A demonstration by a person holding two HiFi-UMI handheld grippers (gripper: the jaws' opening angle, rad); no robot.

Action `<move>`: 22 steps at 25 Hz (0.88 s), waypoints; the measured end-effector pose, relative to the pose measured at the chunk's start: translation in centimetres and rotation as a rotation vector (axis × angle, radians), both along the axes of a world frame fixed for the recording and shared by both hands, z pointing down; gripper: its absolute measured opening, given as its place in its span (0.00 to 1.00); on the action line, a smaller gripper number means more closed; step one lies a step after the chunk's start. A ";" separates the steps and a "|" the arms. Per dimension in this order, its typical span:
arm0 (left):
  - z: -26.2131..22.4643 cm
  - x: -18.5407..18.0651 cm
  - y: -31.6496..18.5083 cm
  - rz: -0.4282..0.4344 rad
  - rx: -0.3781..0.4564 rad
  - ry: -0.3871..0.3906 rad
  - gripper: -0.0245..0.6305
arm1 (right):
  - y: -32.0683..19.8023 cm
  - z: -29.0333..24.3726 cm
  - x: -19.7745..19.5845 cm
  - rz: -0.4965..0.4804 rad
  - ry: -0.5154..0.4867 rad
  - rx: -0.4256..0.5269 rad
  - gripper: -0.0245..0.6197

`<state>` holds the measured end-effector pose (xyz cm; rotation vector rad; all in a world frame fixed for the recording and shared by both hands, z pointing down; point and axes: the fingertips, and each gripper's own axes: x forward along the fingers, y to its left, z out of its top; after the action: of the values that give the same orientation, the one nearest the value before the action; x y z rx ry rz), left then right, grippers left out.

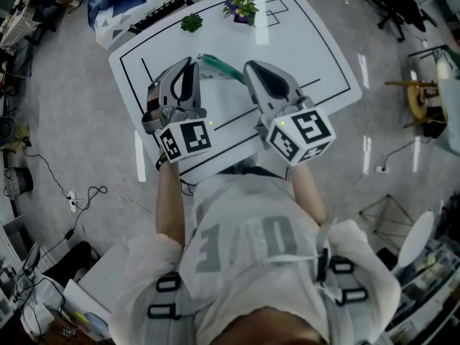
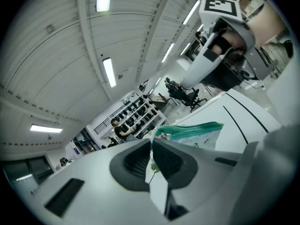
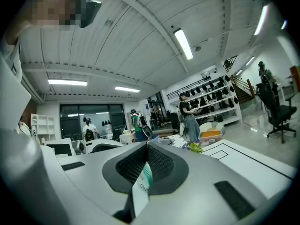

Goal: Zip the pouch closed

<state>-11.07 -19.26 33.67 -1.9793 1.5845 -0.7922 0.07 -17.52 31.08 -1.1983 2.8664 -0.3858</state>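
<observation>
In the head view, you hold the left gripper (image 1: pixel 192 65) and the right gripper (image 1: pixel 248 67) side by side over the white table (image 1: pixel 302 42). The pouch (image 1: pixel 221 68) spans the gap between their tips. Holding it at both ends like this looks meant to draw the teal zip line taut, so the slider can run without the fabric bunching.

In the left gripper view, your jaws are clamped together on one end of the pouch (image 2: pixel 197 132). The teal zipper edge runs away to the right, toward the other gripper at the upper right. This hand reads as the anchor that resists the pull.

In the right gripper view, your jaws are pressed together on a thin pale piece with a teal strip (image 3: pixel 146 175). It is part of the pouch, though I cannot tell whether it is the slider tab or only the fabric beside it. How far the zip is closed is not visible in any view. If you are on fabric, you will likely need to regrip on the tab.
</observation>
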 end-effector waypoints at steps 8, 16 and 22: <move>1.8 3.5 1.6 0.247 -0.004 -0.273 0.07 | -0.8 -0.7 -2.1 -0.156 0.106 0.023 0.21; 2.5 6.2 3.5 0.427 0.020 -0.410 0.07 | 0.2 2.3 -3.9 -0.322 0.116 -0.096 0.22; 2.2 6.8 4.5 0.478 0.041 -0.434 0.06 | 0.5 3.8 -3.8 -0.379 0.057 -0.228 0.22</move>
<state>-4.23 -14.77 35.87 -1.8815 0.8313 -0.8984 -3.76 -17.05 34.93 -0.6827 3.1661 -0.7115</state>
